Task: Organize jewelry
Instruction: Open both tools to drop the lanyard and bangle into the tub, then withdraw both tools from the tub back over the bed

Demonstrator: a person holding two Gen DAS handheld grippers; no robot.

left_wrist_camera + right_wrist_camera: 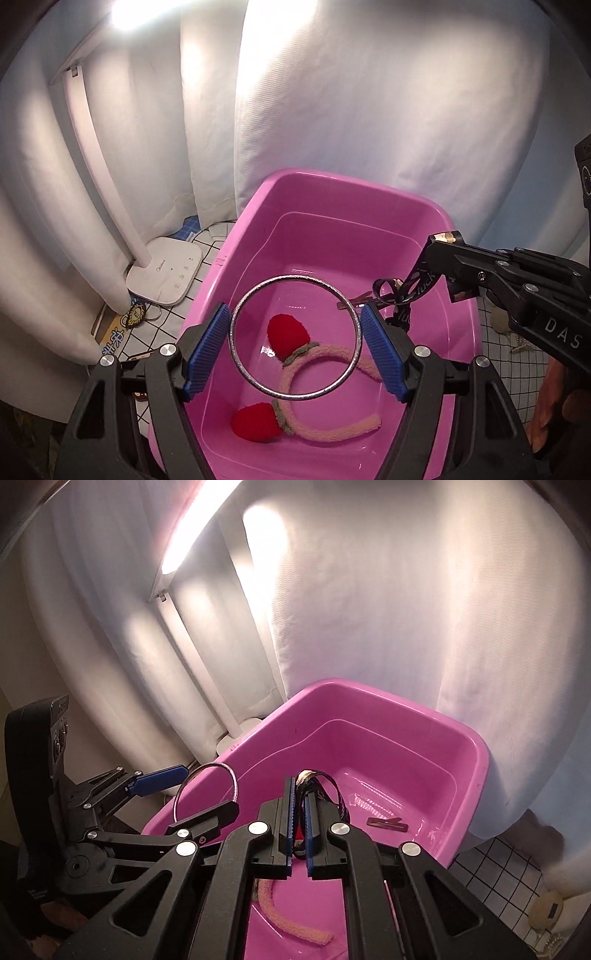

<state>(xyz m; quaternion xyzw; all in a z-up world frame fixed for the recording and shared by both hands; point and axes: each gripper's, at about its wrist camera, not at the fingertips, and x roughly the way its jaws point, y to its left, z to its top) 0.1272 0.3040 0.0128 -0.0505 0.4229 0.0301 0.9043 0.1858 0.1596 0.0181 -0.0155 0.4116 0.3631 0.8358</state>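
My left gripper (295,338) is shut on a silver bangle (255,382), holding it across its width above the pink tub (258,192). In the tub lie a pink fuzzy headband (325,432) with two red pompoms and a dark hair clip (388,824). My right gripper (300,797) is shut on a black ribbon bow (338,794) printed with letters, held over the tub's right side; the bow also shows in the left wrist view (406,295). The bangle shows in the right wrist view (233,779) too.
A white lamp base (166,273) stands left of the tub on a grid-patterned cloth (162,317). White curtains hang behind. Small items lie on the grid cloth at the right (546,908).
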